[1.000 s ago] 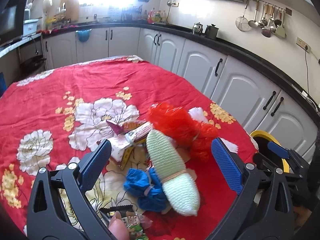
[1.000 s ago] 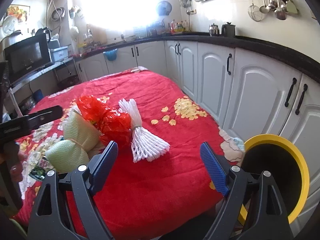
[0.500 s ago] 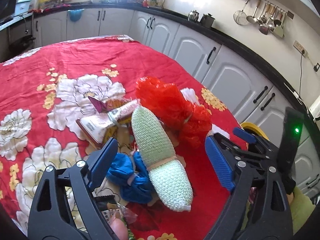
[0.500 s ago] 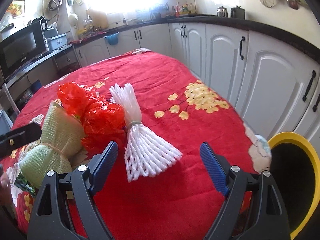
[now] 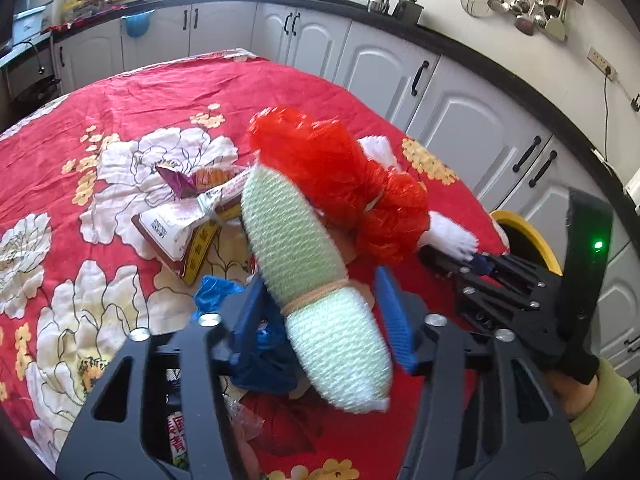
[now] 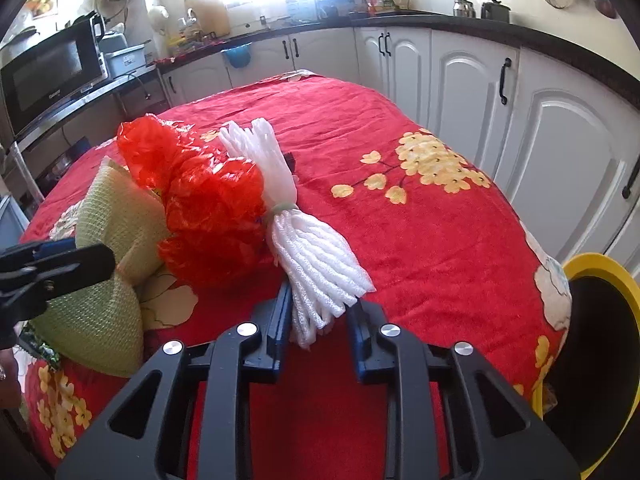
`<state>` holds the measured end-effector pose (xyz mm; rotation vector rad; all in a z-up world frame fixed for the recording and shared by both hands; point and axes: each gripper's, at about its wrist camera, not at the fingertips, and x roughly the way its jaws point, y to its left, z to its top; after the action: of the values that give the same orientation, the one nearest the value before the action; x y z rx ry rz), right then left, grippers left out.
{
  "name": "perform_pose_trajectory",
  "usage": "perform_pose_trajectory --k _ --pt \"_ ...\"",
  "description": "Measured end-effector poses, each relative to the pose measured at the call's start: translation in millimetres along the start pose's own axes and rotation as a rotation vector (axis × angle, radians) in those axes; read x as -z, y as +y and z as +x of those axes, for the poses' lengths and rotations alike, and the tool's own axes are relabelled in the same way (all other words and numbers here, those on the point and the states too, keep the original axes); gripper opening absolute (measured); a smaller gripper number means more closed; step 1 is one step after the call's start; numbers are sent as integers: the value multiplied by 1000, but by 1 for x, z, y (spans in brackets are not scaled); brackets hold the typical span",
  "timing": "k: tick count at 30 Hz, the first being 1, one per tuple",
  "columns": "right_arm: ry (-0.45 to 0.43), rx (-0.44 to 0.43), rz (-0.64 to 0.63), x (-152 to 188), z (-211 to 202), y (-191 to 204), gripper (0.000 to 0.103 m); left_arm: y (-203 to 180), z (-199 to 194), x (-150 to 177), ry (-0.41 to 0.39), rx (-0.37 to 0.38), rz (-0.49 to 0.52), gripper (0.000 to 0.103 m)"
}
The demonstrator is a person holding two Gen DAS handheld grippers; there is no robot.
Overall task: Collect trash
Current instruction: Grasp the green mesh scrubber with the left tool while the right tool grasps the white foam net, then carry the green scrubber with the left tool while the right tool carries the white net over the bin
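Red cloth [image 6: 420,240] with printed flowers covered the whole table, and the trash sat bunched near its right-hand edge. I counted one pale green foam net [image 5: 308,264], one red mesh bundle [image 5: 340,184], one white foam net [image 6: 312,252], one crumpled blue bag [image 5: 256,352] and a loose heap of snack wrappers [image 5: 188,228]; how many wrappers lay in the heap I could not tell.

My left gripper [image 5: 324,312] was closing, its two blue pads on either side of the green net at its banded waist, the left pad touching it and the right pad just beside it. My right gripper [image 6: 320,324] was closing too, narrow by then, with the fanned near end of the white net between its pads; the left pad touched the strands, the right stood just off them.

One yellow-rimmed bin [image 6: 600,272] stood beyond the table's right edge, below the cloth. Between the white net and that edge the cloth lay bare. White cabinet doors [image 6: 472,92] ran close along the far side.
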<state>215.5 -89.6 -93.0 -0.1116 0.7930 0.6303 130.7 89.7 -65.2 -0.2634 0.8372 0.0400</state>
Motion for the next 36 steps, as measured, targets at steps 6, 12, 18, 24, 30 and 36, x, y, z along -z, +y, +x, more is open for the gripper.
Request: perform_pose_trajectory --k 6,12,18,24,30,36 --pt "-50 26 53 5 -19 -13 21 -2 -1 3 9 -2 16 32" --pt "-93 81 108 10 -38 -32 20 -3 -13 1 -27 0 12 30" --pt "-128 101 144 12 -56 -47 20 2 -38 -9 -84 0 -11 30" --pt "-171 105 155 10 -79 -54 20 -6 -57 -18 -140 15 -4 30" --pt "-211 121 152 7 -104 -55 20 -27 -69 -23 -180 48 21 30" --pt "-251 146 154 8 -130 -59 20 -54 -73 -29 -205 85 56 30"
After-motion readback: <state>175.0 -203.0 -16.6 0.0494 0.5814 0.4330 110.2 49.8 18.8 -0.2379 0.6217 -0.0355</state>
